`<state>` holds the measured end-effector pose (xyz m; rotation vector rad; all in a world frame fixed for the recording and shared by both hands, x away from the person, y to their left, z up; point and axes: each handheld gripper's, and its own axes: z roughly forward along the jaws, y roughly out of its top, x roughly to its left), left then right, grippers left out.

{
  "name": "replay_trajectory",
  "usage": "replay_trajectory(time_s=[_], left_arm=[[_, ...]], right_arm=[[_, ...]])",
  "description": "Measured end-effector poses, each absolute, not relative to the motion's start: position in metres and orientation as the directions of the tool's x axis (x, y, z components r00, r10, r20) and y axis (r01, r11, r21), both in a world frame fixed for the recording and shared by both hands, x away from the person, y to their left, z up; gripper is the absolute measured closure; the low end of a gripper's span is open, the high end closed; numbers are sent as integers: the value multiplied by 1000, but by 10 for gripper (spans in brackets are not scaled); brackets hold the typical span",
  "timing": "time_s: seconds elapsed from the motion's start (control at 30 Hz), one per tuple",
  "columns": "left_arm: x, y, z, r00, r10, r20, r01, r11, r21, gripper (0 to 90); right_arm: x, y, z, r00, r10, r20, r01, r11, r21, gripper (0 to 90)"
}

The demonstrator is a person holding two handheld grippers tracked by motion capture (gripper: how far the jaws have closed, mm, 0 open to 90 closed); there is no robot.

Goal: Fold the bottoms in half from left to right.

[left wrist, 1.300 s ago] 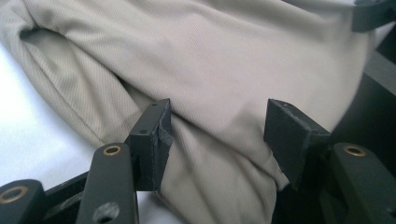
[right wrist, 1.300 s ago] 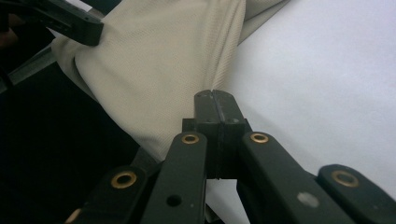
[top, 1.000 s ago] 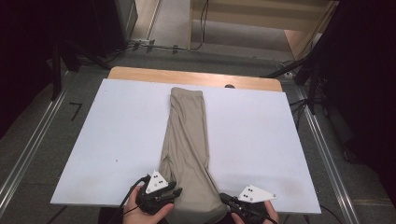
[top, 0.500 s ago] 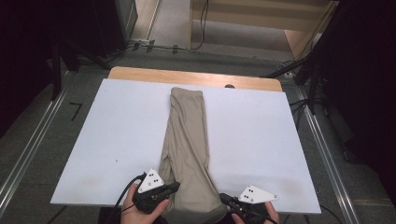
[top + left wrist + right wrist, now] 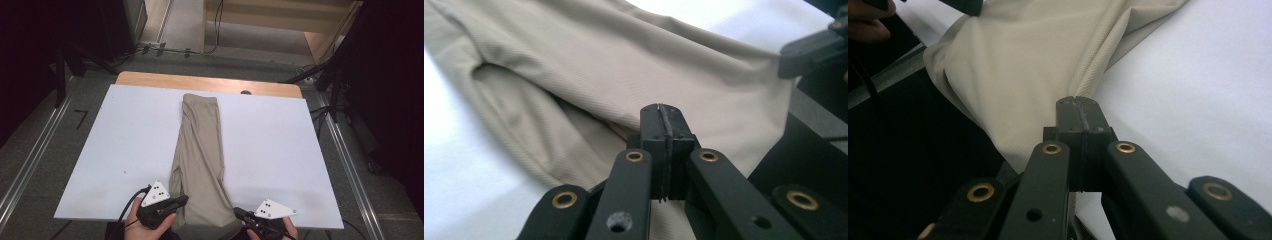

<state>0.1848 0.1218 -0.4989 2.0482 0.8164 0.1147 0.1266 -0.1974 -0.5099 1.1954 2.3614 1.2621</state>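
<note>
A long beige garment [image 5: 200, 145] lies folded lengthwise down the middle of the white table [image 5: 125, 140], its near end hanging over the front edge. My left gripper [image 5: 185, 199] is at the garment's near left edge, held in a hand. In the left gripper view its jaws [image 5: 659, 107] are pressed together where a fold of the beige cloth [image 5: 624, 65] runs into their tip. My right gripper [image 5: 236, 212] is at the near right edge. Its jaws [image 5: 1077, 100] are shut on the hem of the cloth [image 5: 1038, 55], which pulls into a ridge at the tip.
The table's wooden far edge [image 5: 210, 82] borders a floor with cables and metal rails [image 5: 30, 165] on both sides. Dark equipment stands at the left and right. White table surface lies on either side of the garment. The other gripper [image 5: 809, 50] shows at the right of the left gripper view.
My left gripper has shifted slightly to the left at the garment's near edge. The right gripper and the garment have stayed where they were.
</note>
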Motion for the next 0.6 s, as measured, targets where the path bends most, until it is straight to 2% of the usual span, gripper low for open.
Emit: replay_trajectory(time_s=[0.17,0.43,0.47,0.5,0.53,0.6], left_arm=[[183,125,-488,792,572,-213,482,-371,794,900],[186,130,-495,764,599,-239,530,-372,762,900],[186,129,-499,739,632,-232,546,-361,756,830],[187,126,-503,716,662,-222,560,-355,748,665],[187,124,-505,706,674,-215,569,-361,739,558],[186,120,-506,703,681,-203,569,-368,736,493]], right_arm=[[124,-197,-508,-656,733,179,553,306,775,884],[124,-197,-507,-659,730,182,551,304,777,884],[124,-197,-507,-659,730,181,550,304,778,884],[124,-196,-507,-659,730,180,551,306,776,883],[124,-196,-507,-660,730,178,550,307,776,884],[124,-196,-507,-660,729,178,549,307,778,884]])
